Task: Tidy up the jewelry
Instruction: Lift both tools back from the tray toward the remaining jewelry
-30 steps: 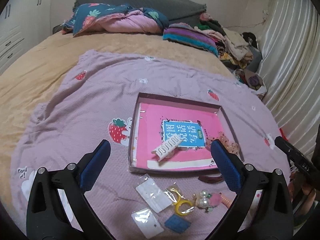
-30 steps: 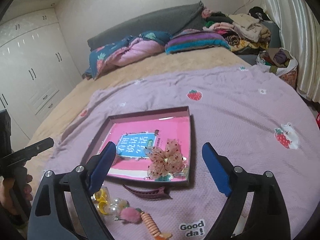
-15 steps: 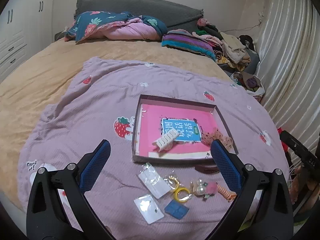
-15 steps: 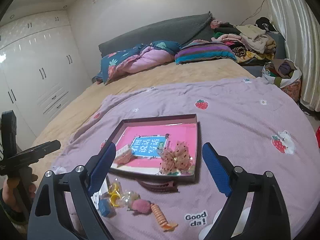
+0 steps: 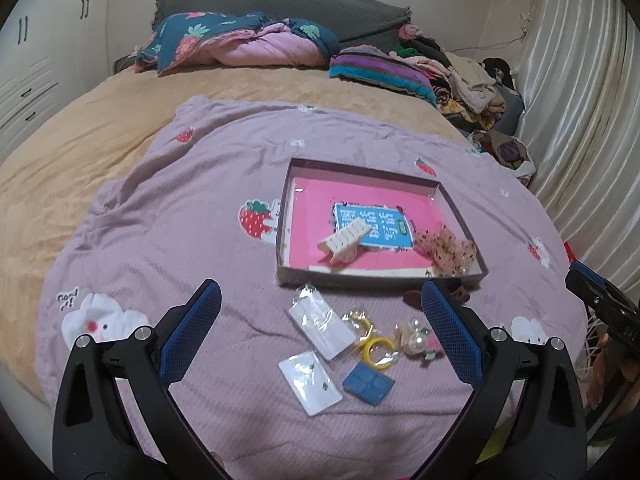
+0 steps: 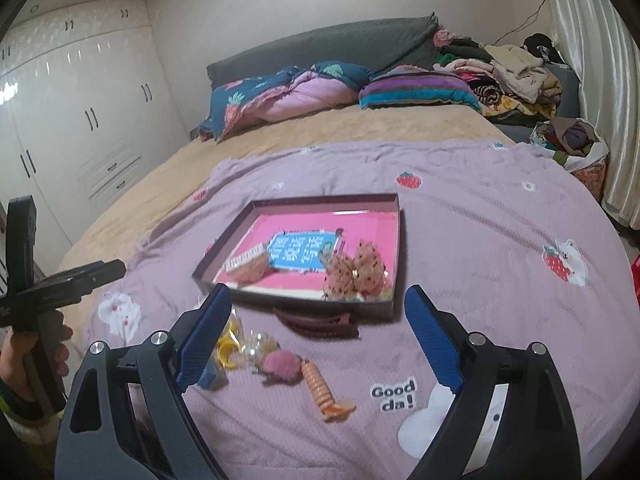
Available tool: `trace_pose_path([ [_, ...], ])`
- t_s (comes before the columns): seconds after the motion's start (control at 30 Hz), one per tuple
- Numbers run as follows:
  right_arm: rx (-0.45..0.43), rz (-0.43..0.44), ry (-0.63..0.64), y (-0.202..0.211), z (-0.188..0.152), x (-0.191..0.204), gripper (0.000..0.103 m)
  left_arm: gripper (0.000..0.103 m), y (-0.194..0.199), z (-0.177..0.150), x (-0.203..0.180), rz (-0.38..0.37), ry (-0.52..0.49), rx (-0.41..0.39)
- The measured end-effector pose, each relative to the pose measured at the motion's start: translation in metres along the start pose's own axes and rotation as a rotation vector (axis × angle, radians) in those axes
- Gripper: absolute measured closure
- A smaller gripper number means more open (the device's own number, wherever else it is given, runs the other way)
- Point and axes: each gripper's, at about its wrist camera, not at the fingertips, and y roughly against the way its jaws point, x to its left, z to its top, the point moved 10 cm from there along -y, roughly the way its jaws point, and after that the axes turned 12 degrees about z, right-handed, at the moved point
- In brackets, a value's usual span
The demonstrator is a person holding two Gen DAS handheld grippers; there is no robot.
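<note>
1. On a bed, a lilac strawberry-print blanket [image 5: 168, 216] carries a shallow box [image 5: 282, 216] lined in pink, with a scatter of jewelry and hair pieces on the near side of it.

2. The left gripper [image 5: 320, 336] hangs over the near edge of the blanket, its blue-padded jaws wide apart and holding nothing.

3. Between those jaws, lower down on the blanket, lie two clear earring packets [image 5: 320, 326], a yellow ring [image 5: 378, 354], pearl beads [image 5: 416, 338] and a small blue square [image 5: 368, 386]; none touches a pad.

4. The right gripper [image 6: 318, 336] also stands with its jaws spread, nothing between the pads.

5. In the right wrist view a dark brown hair clip [image 6: 320, 322] lies just outside the box's near wall, between the jaws; nearer lie a pink pompom [image 6: 282, 364] and an orange spiral hair tie [image 6: 322, 392].

6. Inside the box, a white comb clip [image 5: 344, 240] rests at the near left and a dotted tulle bow [image 5: 446, 246] sits in the near right corner, both beyond the jaws of either gripper.

7. A blue label [image 5: 372, 226] shows on the pink lining, partly under the comb clip.

8. A person's hand [image 6: 28, 356] grips the left tool's handle at the left edge of the right wrist view.
</note>
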Motion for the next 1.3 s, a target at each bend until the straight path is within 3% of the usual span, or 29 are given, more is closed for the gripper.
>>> trace_pose_path([
  [0.77, 0.168, 0.008, 0.078, -0.023, -0.067, 0.019, 0.016, 0.009, -0.022, -0.079, 0.012, 0.022, -0.054, 0.121],
  [1.03, 0.231, 0.004, 0.092, -0.040, -0.088, 0.018, 0.016, 0.009, -0.043, -0.115, 0.009, -0.001, -0.089, 0.208],
  [1.3, 0.289, -0.031, 0.123, -0.056, -0.107, 0.009, 0.016, 0.009, -0.064, -0.131, -0.011, -0.041, -0.127, 0.258],
])
